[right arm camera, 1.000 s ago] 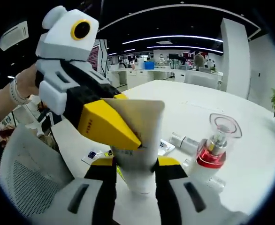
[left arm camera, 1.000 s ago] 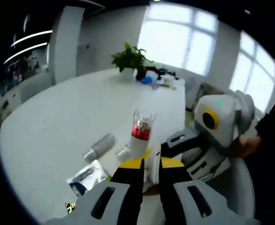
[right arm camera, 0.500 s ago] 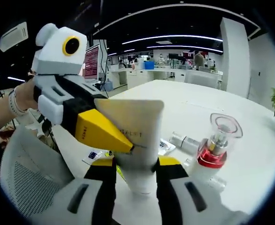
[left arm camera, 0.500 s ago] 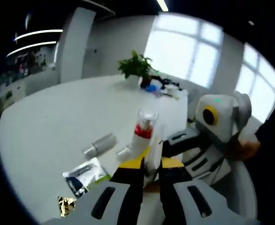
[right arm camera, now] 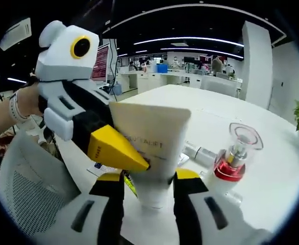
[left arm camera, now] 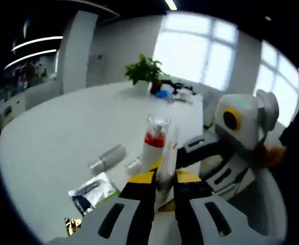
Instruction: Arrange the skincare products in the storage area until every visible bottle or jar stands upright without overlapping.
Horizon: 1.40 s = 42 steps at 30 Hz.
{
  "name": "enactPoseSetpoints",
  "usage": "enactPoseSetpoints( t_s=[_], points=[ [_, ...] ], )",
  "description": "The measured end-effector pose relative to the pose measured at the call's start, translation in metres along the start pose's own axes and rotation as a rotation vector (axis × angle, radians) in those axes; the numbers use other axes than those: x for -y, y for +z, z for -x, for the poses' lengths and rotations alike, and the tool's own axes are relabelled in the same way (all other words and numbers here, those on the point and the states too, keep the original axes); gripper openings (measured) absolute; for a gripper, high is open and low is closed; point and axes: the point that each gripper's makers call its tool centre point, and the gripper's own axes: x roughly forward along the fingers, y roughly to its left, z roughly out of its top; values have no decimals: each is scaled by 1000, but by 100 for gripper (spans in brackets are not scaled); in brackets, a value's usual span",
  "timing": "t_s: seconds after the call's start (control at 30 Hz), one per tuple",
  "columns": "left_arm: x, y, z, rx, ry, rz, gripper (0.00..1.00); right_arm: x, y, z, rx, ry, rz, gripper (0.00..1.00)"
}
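Observation:
A white squeeze tube [right arm camera: 154, 140] stands cap-down between my right gripper's [right arm camera: 148, 177] jaws, which are shut on its lower part. My left gripper [right arm camera: 144, 162] reaches in from the left, its yellow jaws closed on the tube's side. In the left gripper view the tube [left arm camera: 166, 161] shows edge-on between my left gripper's [left arm camera: 165, 178] jaws, and the right gripper [left arm camera: 182, 153] meets it from the right. A clear-capped bottle with a red middle [right arm camera: 234, 161] [left arm camera: 153, 139] stands upright beside the tube. A silver tube [left arm camera: 107, 158] [right arm camera: 200, 153] lies on its side.
A flat sachet [left arm camera: 91, 191] [right arm camera: 102, 168] lies on the white round table [left arm camera: 57, 122] near its front edge. A potted plant [left arm camera: 144, 70] and small clutter sit at the far side. A mesh chair [right arm camera: 27, 196] stands beside the table, by the person's hand.
The white tube has tilted slightly and sits a bit closer in the right gripper view. The left gripper's jaws have slid lower along it. Both keep hold.

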Motion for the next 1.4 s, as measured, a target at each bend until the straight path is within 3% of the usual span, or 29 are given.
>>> enactPoseSetpoints(
  t_s=[0.23, 0.43, 0.8, 0.93, 1.17, 1.27, 1.3, 1.33, 1.37, 1.4],
  points=[
    [2, -8, -7, -25, -2, -26, 12, 2, -8, 4, -35, -1, -4, 37],
    [-2, -9, -7, -11, 5, -27, 12, 0, -18, 13, -75, 1, 24, 38],
    [-1, -18, -13, -12, 1, -65, 14, 18, -31, 37, -96, -36, -12, 37],
    [-3, -31, -20, -60, 2, -102, 15, 29, -30, 42, -92, -63, -28, 37],
    [-8, -42, -24, -91, 10, -104, 16, 37, -32, 45, -94, -87, -42, 37],
    [-11, -57, -24, -158, 23, -131, 16, 40, -33, 45, -99, -98, -42, 38],
    [-17, -77, -24, -263, 43, -198, 15, 40, -33, 45, -101, -101, -40, 38],
    [-19, -86, -24, -306, 52, -234, 12, 42, -34, 45, -103, -107, -42, 39],
    [-21, -97, -24, -339, 59, -252, 3, 43, -34, 45, -105, -111, -43, 40],
    [-21, -97, -25, -313, 60, -239, 0, 44, -35, 46, -107, -112, -44, 40]
  ],
)
